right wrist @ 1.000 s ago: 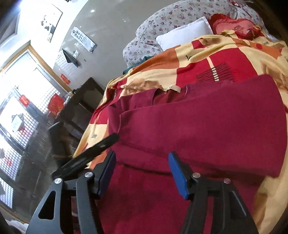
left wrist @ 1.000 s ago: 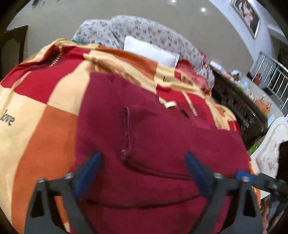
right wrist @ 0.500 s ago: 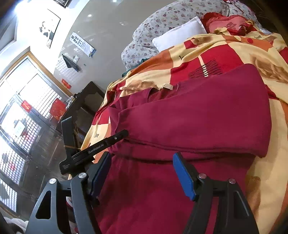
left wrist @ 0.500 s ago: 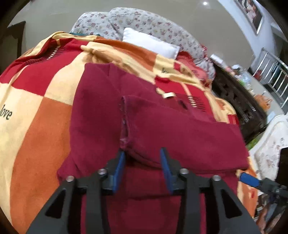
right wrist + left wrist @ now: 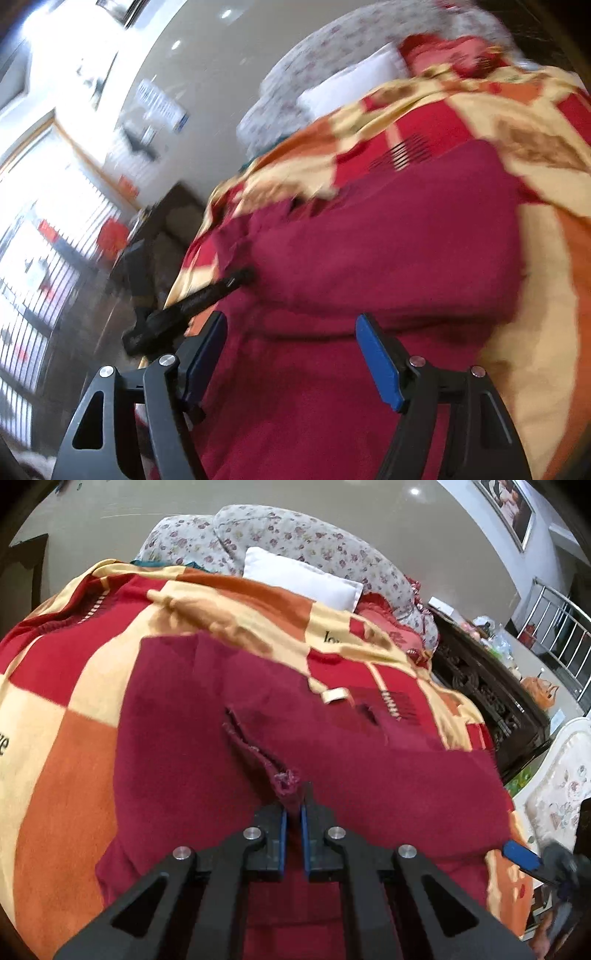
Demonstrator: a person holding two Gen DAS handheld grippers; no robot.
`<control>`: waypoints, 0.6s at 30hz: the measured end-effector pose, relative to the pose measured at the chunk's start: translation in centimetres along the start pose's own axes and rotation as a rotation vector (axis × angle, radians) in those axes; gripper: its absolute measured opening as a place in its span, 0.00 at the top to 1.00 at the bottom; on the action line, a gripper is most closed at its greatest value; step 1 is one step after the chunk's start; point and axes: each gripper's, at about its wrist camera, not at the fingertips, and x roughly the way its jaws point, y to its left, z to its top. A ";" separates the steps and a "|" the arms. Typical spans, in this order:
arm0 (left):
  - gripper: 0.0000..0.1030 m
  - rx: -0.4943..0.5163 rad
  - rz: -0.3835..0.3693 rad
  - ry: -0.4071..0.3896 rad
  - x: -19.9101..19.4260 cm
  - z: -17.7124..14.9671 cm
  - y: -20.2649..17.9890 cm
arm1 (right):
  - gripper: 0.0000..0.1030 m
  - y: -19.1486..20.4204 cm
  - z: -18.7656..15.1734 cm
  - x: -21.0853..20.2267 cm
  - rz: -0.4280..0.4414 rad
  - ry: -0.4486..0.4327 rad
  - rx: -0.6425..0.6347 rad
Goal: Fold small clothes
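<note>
Two views cover one dark red garment [image 5: 369, 775] spread on a checked blanket [image 5: 74, 709] over the bed.

The left wrist view alone shows the left claw [image 5: 291, 816] clenched on a bunched corner of the garment's folded upper layer, the cloth pinched between its blue pads. Beyond the garment lie a white pillow [image 5: 303, 579] and a flowered cushion [image 5: 295, 535]. At the garment's right edge only a blue tip of the right claw [image 5: 521, 853] shows, blurred.

The right wrist view, smeared by motion, shows the right claw [image 5: 291, 350] released, its pads spread wide above the garment [image 5: 369, 258], pressing nothing. The left claw [image 5: 192, 306] appears only as a dark bar at the garment's left edge; its grip is hidden here.
</note>
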 end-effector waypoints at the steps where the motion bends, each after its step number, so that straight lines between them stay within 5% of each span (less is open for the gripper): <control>1: 0.95 -0.007 -0.006 -0.013 -0.7 0.4 -0.1 | 0.25 -0.7 0.4 -0.5 -0.034 -0.029 0.033; 7: 0.95 -0.008 0.047 -0.093 -6.0 1.0 2.0 | 0.25 -1.6 2.0 -1.4 -0.123 -0.072 0.065; 13: 0.95 -0.018 0.127 -0.011 -2.9 -1.3 4.9 | 0.26 -1.9 2.7 1.5 -0.216 0.002 0.013; 18: 0.94 0.022 0.156 0.009 -1.8 -2.0 4.6 | 0.39 -3.4 2.6 2.5 -0.287 0.068 0.033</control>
